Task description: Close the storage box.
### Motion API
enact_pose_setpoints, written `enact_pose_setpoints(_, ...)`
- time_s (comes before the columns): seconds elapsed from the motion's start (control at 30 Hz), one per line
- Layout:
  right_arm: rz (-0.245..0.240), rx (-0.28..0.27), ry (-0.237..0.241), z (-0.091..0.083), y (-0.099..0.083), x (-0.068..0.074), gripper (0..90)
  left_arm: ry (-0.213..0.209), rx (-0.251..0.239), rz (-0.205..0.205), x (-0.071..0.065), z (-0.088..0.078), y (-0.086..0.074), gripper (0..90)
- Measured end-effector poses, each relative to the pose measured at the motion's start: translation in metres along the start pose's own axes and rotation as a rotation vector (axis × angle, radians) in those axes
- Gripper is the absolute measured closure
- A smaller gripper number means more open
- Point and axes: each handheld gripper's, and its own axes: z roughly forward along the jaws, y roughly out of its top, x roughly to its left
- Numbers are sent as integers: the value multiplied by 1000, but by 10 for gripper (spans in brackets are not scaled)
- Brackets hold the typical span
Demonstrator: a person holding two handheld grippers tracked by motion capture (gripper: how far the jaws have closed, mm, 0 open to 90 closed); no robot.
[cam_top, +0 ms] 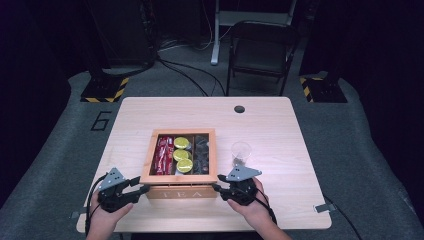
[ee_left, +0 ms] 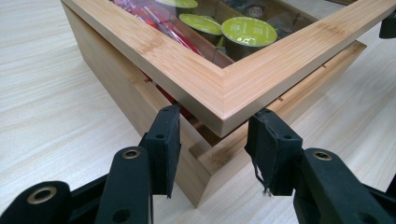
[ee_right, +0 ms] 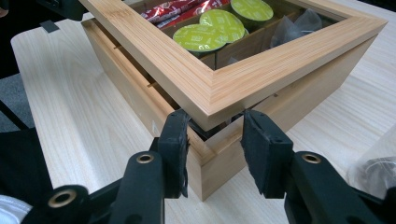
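A wooden tea box [cam_top: 181, 193] marked "TEA" stands at the table's front middle. Its glass-paned lid [cam_top: 150, 161] is raised a little off the base along the front, leaving a gap. Inside lie red packets [cam_top: 164, 154], three green-topped pods [cam_top: 182, 154] and dark tea bags [cam_top: 202, 152]. My left gripper [cam_top: 142, 188] is at the lid's front left corner [ee_left: 223, 100]. Its jaws stand open, one on each side of the corner, tips against the lid's lower edge. My right gripper [cam_top: 218, 188] stands open the same way at the front right corner [ee_right: 212, 95].
A clear plastic cup [cam_top: 241, 152] with something dark in it stands just right of the box, close to my right hand. A cable hole [cam_top: 239, 108] is at the table's back. A folding chair [cam_top: 261, 49] stands beyond the table.
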Motion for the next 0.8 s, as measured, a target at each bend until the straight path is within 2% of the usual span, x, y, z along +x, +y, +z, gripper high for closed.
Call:
enact_pose_setpoints(0.33,4,27,17,4,-3,-1,603,-6,28,-20,0,3,-3,538)
enact_pose_setpoints(0.4,13,38,18,4,-3,-1,603,-11,42,-10,0,3,-3,534)
enact_pose_setpoints(0.53,23,45,26,5,-4,-1,601,-7,45,-18,-1,4,-3,522)
enact_pose_setpoints(0.57,24,53,30,5,-4,-1,601,-10,58,-16,-1,3,-3,519)
enact_pose_setpoints(0.8,25,63,31,7,-5,-1,599,-6,69,-4,-2,4,-3,506)
